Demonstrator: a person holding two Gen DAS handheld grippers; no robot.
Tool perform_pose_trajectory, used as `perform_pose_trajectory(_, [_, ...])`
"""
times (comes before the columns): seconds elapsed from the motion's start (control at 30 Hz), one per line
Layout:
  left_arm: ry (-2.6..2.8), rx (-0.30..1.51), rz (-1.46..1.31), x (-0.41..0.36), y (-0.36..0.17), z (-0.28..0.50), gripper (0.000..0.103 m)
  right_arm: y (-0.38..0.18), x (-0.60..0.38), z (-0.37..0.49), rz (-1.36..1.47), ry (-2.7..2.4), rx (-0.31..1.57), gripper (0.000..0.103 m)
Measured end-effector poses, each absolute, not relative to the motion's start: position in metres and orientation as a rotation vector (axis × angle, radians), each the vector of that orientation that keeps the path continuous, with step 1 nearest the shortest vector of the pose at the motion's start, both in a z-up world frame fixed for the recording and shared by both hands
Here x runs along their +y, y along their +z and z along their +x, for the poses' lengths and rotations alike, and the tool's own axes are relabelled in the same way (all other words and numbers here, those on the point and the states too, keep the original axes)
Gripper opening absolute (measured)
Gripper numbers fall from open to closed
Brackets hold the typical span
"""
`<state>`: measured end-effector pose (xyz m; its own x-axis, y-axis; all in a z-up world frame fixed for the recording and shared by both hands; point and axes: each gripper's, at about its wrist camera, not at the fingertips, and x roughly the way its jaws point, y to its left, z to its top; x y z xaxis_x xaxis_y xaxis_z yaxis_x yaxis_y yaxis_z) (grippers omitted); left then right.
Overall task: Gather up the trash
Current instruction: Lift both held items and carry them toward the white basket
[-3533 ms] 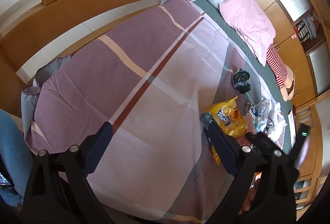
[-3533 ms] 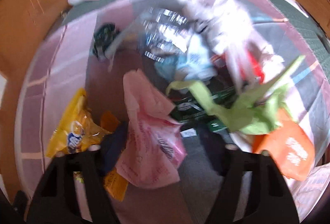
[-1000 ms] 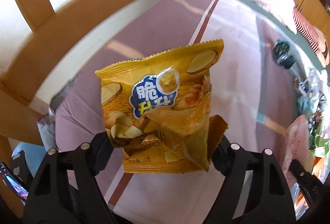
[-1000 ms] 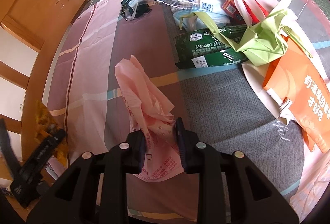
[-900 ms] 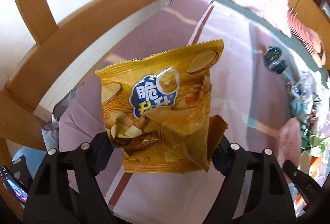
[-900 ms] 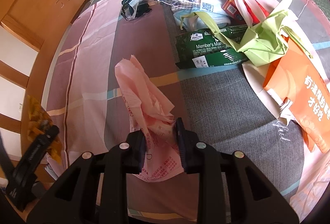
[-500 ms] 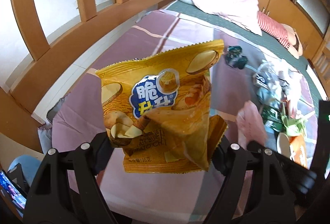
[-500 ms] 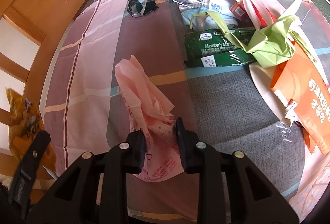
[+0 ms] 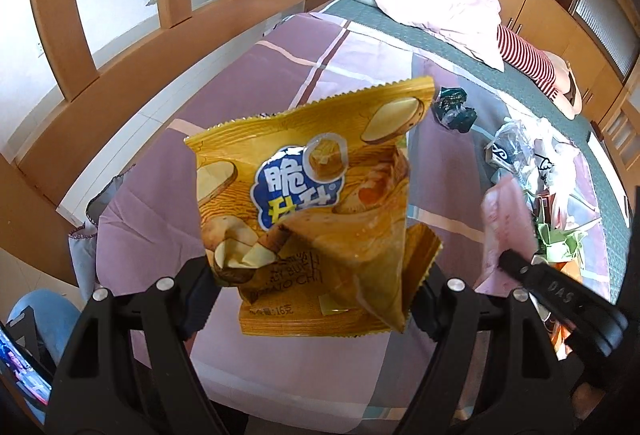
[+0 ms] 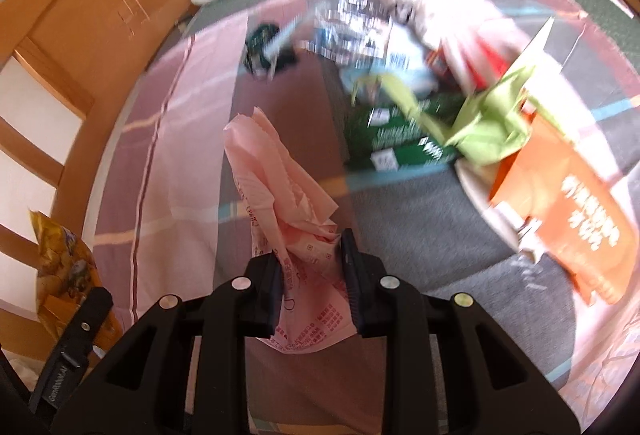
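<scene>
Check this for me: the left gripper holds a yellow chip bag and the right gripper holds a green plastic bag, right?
Not quite. The right gripper holds a pink plastic bag, not green, as the right wrist view shows. The left gripper does hold the yellow chip bag.

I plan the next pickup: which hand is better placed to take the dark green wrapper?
Neither is free: left fingers hold the chip bag, right fingers the pink bag. The right seems better placed for the wrapper.
</scene>
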<state>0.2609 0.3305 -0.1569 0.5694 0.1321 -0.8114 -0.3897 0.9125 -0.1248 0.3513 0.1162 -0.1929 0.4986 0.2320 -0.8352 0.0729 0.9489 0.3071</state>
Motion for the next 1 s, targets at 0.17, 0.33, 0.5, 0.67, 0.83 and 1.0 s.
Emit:
perform_pose_trajectory(0.17, [0.294,0.926,-0.307,0.33,-0.159,0.262,0.079,-0.197,0.115,0.351,0.313,0.086,1.073,0.028])
perform_pose_trajectory(0.33, [0.29,0.927,-0.324,0.335,-0.159,0.261,0.079,-0.205,0.119,0.35,0.329,0.086,1.107,0.028])
perform_pose_trajectory(0.5, [0.254,0.924,-0.359,0.336,-0.158,0.262,0.079,-0.184,0.113,0.331,0.376,0.111,1.01,0.028])
perform_pose_trajectory(0.67, [0.1,0.893,-0.385,0.319,-0.148,0.263,0.079,-0.121,0.061,0.274,0.489,0.179,0.853,0.027])
perform_pose_trajectory(0.83, [-0.096,0.93,-0.498,0.299,-0.152,0.263,0.079,-0.067,-0.004,0.207,0.37,0.093,0.762,0.027])
perform_pose_trajectory(1.0, [-0.234,0.914,-0.463,0.266,-0.144,0.254,0.079,-0.072,-0.074,0.142,0.268,-0.108,0.84,0.027])
